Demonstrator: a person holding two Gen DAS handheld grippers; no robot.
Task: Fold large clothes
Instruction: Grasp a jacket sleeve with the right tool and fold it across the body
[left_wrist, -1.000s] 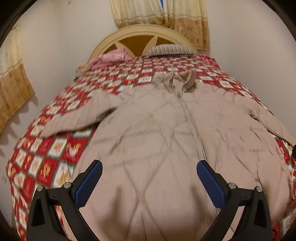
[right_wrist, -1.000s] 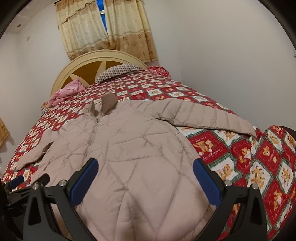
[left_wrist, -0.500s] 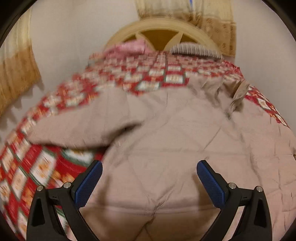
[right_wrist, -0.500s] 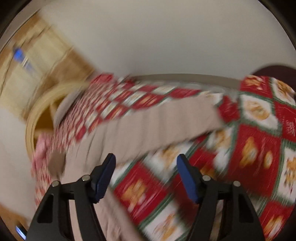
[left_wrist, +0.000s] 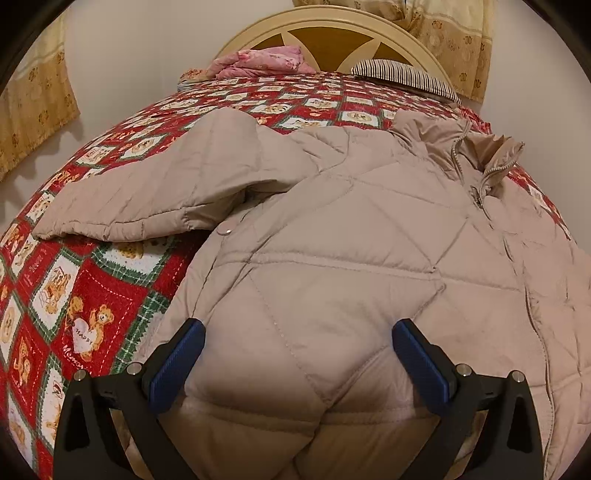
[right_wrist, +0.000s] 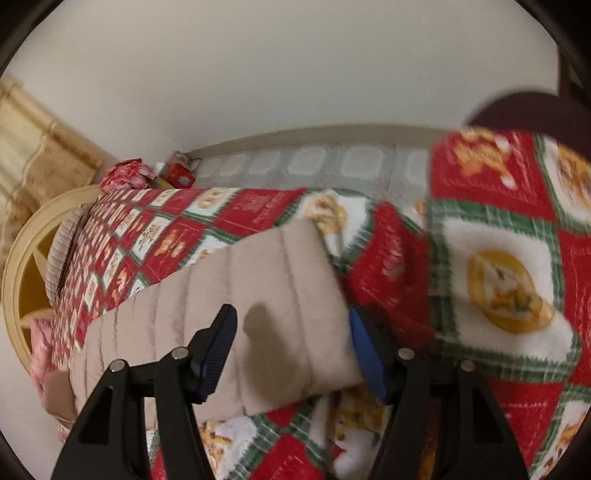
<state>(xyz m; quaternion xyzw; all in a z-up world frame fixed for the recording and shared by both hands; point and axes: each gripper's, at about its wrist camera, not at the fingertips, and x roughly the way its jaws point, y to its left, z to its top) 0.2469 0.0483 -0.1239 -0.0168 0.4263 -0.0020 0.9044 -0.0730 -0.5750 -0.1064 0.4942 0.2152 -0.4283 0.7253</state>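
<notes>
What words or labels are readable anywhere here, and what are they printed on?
"HAPPY": on the white heart held by two teddy bears on the bedspread, left wrist view.
A word starting "M", below that heart: cut off, unreadable.
Writing on the bedspread's red squares, right wrist view: too blurred to read.
Red box by the wall: too small to read.
Jacket: no text visible.

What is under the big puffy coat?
The puffy coat lies on a red teddy-bear blanket, which shows all around it. Whatever sits directly beneath the coat's middle is covered, so it cannot be seen.
</notes>
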